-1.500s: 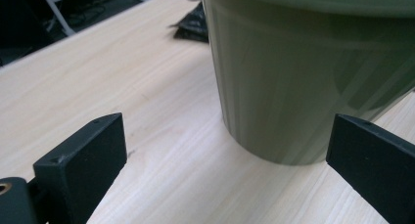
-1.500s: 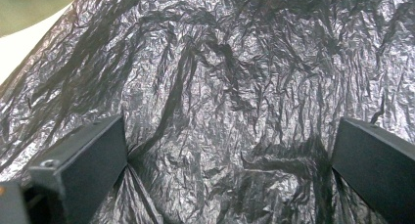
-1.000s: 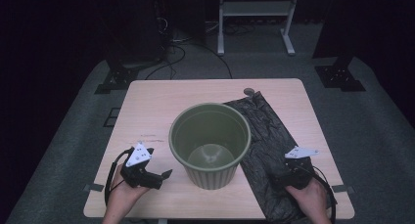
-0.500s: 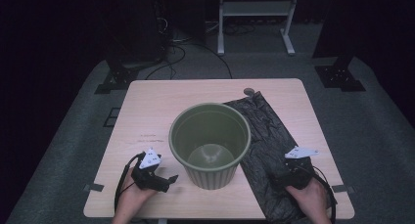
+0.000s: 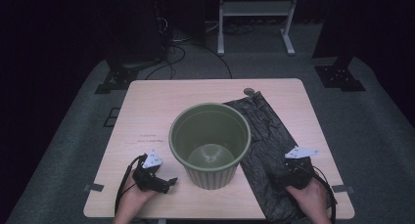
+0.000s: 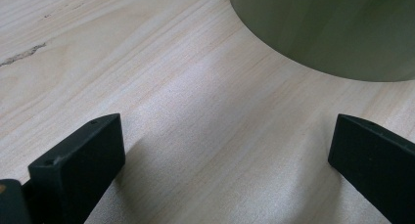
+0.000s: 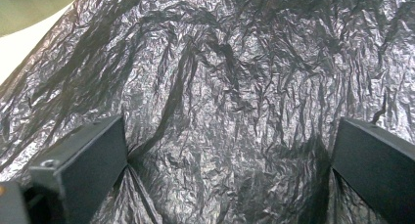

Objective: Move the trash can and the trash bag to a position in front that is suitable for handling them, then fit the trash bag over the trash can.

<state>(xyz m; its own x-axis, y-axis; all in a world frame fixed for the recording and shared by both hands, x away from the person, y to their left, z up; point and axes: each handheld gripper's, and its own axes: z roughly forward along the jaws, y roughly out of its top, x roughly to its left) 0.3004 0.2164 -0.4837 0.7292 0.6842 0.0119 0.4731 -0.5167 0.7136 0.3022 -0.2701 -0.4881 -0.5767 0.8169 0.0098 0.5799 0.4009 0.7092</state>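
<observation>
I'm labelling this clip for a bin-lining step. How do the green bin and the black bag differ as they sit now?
The green bin stands upright and open-topped mid-table; the black bag lies flat and crumpled to its right. The bin is smooth and rigid-looking; the bag is wrinkled and shiny. The left gripper points at the bin; the right gripper hovers over the bag. Both rest on the table, ungrasped.

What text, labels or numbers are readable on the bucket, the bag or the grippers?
None readable in any view.
Green bucket: plain wall and inside, no print.
Black plastic bag: crinkled film, no lettering.
Left gripper and right gripper: black jaws and pale top plates, no marks legible.
Table: faint dark scuffs on the wood, not writing.
</observation>
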